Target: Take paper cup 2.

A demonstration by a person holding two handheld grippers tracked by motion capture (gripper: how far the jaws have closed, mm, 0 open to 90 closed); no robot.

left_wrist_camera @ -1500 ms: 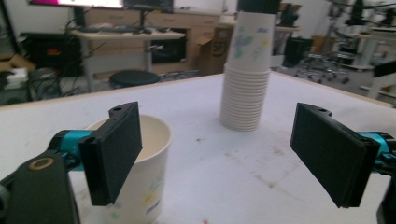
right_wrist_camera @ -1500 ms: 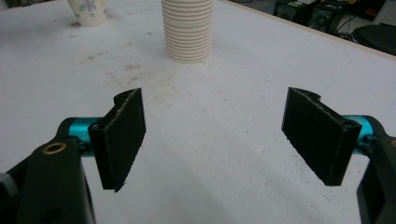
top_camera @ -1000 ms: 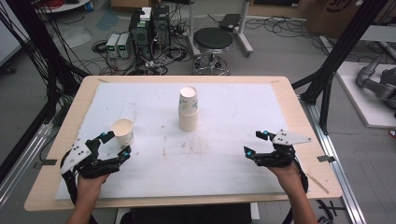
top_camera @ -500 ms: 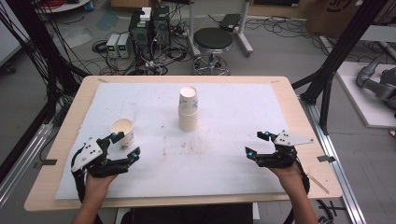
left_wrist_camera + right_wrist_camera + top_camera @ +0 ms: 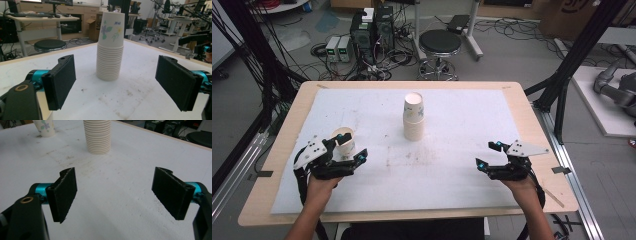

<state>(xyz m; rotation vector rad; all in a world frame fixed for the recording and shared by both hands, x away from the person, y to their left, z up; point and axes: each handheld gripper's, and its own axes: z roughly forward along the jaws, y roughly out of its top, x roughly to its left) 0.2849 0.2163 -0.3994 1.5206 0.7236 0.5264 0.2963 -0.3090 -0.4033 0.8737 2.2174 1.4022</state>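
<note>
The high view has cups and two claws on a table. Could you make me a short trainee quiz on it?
1. True or false: the single cup lies on its side.
2. What stands at mid-table? A) a stack of cups B) a bottle C) a bowl
3. Is anything between the pads of the left claw or the right claw?

Key
1. False: it stands upright, mouth up, beside the left claw.
2. A: the stack of cups, upside down.
3. No: both are open, with nothing between the pads.
</note>
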